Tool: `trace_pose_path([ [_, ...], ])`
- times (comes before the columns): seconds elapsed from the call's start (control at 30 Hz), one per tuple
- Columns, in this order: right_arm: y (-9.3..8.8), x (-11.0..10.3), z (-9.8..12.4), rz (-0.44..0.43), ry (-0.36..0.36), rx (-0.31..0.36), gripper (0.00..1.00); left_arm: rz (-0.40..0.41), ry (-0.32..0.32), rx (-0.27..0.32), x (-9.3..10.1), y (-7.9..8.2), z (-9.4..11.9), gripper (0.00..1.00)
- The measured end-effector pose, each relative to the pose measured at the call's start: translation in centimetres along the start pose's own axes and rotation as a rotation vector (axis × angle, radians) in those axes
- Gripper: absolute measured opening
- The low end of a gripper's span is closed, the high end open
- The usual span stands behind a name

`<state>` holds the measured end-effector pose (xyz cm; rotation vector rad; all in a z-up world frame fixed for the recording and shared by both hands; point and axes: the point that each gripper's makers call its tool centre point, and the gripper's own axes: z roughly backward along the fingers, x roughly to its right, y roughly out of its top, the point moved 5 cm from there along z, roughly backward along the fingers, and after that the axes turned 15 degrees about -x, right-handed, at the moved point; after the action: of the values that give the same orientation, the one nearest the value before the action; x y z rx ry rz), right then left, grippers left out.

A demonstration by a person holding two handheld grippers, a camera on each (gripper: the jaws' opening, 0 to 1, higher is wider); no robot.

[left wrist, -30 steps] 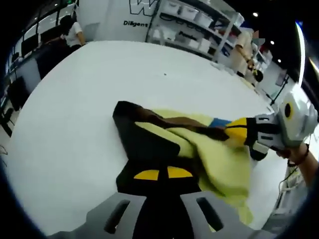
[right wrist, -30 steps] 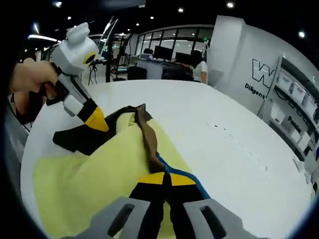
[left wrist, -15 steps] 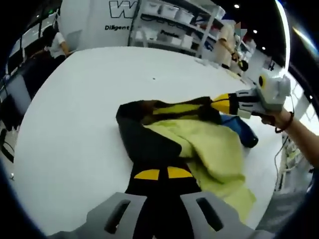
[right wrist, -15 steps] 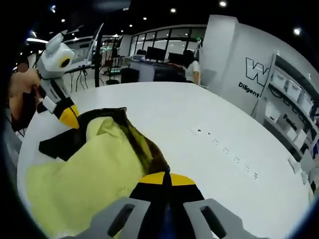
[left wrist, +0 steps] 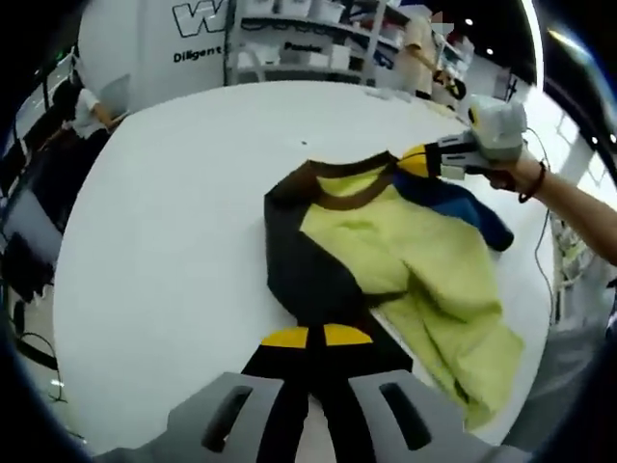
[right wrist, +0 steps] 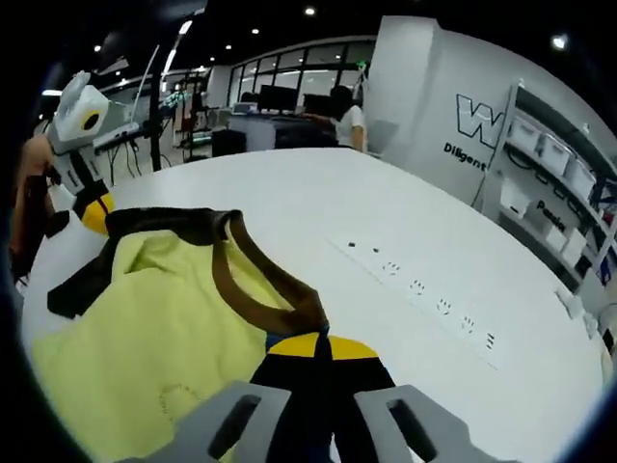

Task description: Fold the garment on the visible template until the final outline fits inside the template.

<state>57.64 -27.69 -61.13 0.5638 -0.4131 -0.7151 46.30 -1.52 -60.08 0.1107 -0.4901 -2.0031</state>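
Two tools on one garment. Left tool (left wrist: 316, 336) has its yellow-tipped jaws together, clamped on the black sleeve (left wrist: 301, 280) of the shirt (left wrist: 405, 251), which lies spread on the white worktop (left wrist: 174, 193). Right tool (right wrist: 318, 345) is likewise pinched shut on the shirt at the brown collar (right wrist: 253, 280), with a sliver of blue fabric just beside its tips. In the left gripper view the right tool comes in from the right, held by a hand (left wrist: 516, 174), its yellow tip at the collar and the blue sleeve (left wrist: 463, 207) next to it. In the right gripper view the left tool shows at far left, gripping the black sleeve end. Shirt body is pale yellow, wrinkled, chest side up, neckline open and stretched between the two tools. No template outline that I can make out on the worktop. A row of small dark marks (right wrist: 424, 289) runs across the worktop past the collar. Shelving with bins (right wrist: 564, 183) and a white wall with lettering stand behind.
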Motion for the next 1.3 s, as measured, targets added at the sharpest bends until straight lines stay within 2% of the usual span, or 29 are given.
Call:
trace_pose_path([
  [0.13,-0.1,0.6,-0.9,-0.006,-0.012,-0.024,0.00,-0.062,0.073,-0.062,-1.1,-0.1,-0.5,0.00],
  [0.2,-0.1,0.9,-1.2,-0.013,-0.027,-0.031,0.00,-0.089,0.103,-0.069,-1.4,0.2,-0.8,0.00],
  [0.4,-0.4,1.1,-2.2,-0.020,-0.090,-0.072,0.00,-0.117,0.184,-0.118,-2.7,0.2,-1.4,0.00],
  [0.47,-0.4,1.2,-2.5,-0.020,-0.103,-0.078,0.00,-0.171,0.239,-0.150,-3.3,0.2,-1.6,0.00],
  [0.57,-0.4,1.4,-2.9,-0.012,-0.123,-0.091,0.00,-0.209,0.300,-0.164,-4.3,0.3,-1.9,0.00],
  [0.83,-0.3,2.6,-3.3,-0.006,-0.174,-0.103,0.00,-0.208,0.322,-0.185,-5.0,0.7,-2.1,0.00],
  [1.0,-0.4,2.6,-3.5,-0.024,-0.167,-0.109,0.00,-0.227,0.349,-0.183,-5.5,1.0,-2.1,0.01],
  [1.13,-0.6,2.6,-3.6,-0.037,-0.167,-0.102,0.00,-0.169,0.354,-0.175,-6.1,0.9,-2.0,0.08],
  [1.3,-0.3,2.4,-2.8,-0.167,-0.121,-0.034,0.00,-0.076,0.360,-0.177,-6.9,-0.1,-1.2,0.29],
])
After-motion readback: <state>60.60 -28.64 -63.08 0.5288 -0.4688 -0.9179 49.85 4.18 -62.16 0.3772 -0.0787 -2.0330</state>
